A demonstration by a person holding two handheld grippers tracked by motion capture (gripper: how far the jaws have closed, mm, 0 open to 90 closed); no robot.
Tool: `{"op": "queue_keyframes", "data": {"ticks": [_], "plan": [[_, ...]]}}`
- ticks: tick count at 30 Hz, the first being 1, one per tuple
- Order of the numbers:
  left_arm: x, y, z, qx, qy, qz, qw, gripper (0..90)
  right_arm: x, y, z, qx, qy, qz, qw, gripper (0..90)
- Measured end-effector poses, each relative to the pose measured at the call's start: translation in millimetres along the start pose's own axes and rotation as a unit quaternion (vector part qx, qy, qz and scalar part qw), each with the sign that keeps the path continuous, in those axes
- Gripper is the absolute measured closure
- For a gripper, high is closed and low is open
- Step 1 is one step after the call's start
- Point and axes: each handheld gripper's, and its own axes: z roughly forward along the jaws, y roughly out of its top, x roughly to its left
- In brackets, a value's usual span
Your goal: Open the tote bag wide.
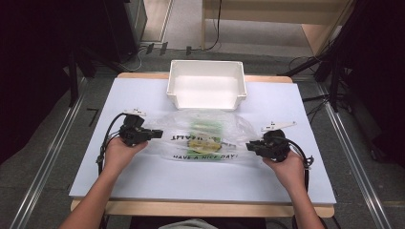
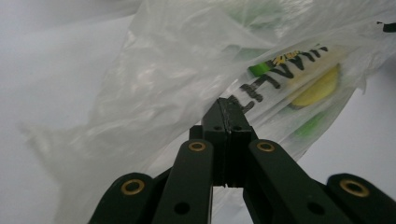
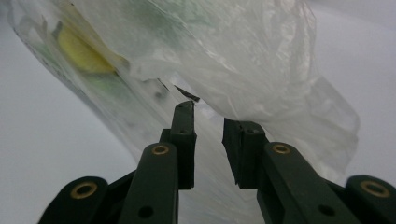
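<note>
Left gripper view: left hand-held gripper (image 2: 227,105) pinches plastic bag (image 2: 187,79); right (image 3: 209,119) parted, contents blurred.

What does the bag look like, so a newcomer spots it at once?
On the white table, just in front of the white bin, lies the bag between the two claws. It is clear crinkled plastic printed HAVE A NICE DAY, with green and yellow contents inside.

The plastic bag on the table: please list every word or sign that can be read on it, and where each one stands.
"HAVE A NICE DAY!" - black capitals along the near edge of the plastic bag, read in the high view.
Larger black letters higher on the bag, upside down in the high view and cut off in the left gripper view: not readable as a word.
Yellow and green print in the bag's middle: no legible text.
</note>
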Motion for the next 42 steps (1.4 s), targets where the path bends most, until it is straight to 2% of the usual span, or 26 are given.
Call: {"op": "queue_keyframes", "data": {"ticks": [4, 7, 9, 13, 15, 18, 22, 28, 30, 35, 38, 42], "plan": [[-8.8, 6.7, 2.8, -0.003, -0.010, 0.009, 0.9999, 89.6, 9.2, 5.2, -4.8, -0.009, 0.006, -0.014, 0.9998, 69.8], [-14.6, 11.4, 5.1, -0.001, -0.017, 0.015, 0.9998, 88.7, 17.0, 9.9, -6.1, -0.011, 0.011, -0.022, 0.9997, 70.1], [-18.1, 13.8, 4.9, 0.002, -0.020, 0.023, 0.9995, 88.0, 21.9, 12.5, -8.1, -0.012, 0.018, -0.026, 0.9994, 73.4], [-22.1, 22.7, 7.4, 0.002, -0.022, 0.032, 0.9993, 88.7, 30.7, 20.6, -10.4, -0.023, 0.037, -0.030, 0.9986, 86.5], [-25.1, 29.2, 10.4, 0.003, -0.020, 0.036, 0.9992, 88.9, 37.0, 28.3, -8.9, -0.026, 0.043, -0.040, 0.9979, 88.0], [-28.2, 38.0, 12.8, 0.005, -0.016, 0.044, 0.9989, 88.9, 41.0, 36.8, -6.8, -0.029, 0.036, -0.045, 0.9979, 88.3], [-26.5, 49.3, 16.8, 0.007, -0.007, 0.049, 0.9988, 89.2, 37.2, 52.8, -3.1, -0.037, 0.029, -0.048, 0.9978, 88.4], [-16.4, 62.4, 21.8, 0.009, 0.006, 0.041, 0.9991, 89.7, 22.4, 73.0, 5.2, -0.040, 0.012, -0.037, 0.9985, 88.1], [-14.1, 65.4, 22.2, 0.009, 0.009, 0.040, 0.9991, 89.9, 19.3, 77.3, 4.1, -0.044, 0.013, -0.032, 0.9984, 87.6], [-8.0, 70.5, 29.9, 0.010, 0.013, 0.032, 0.9994, 90.0, 23.9, 87.3, 3.9, -0.046, 0.014, -0.040, 0.9980, 83.5], [-9.6, 73.6, 31.2, 0.003, 0.008, 0.028, 0.9996, 90.0, 24.8, 91.7, 9.3, -0.040, 0.023, -0.035, 0.9983, 80.6], [-14.3, 79.2, 31.5, 0.003, -0.001, 0.033, 0.9994, 90.0, 29.4, 94.6, 10.3, -0.038, 0.033, -0.040, 0.9979, 78.0]]}}
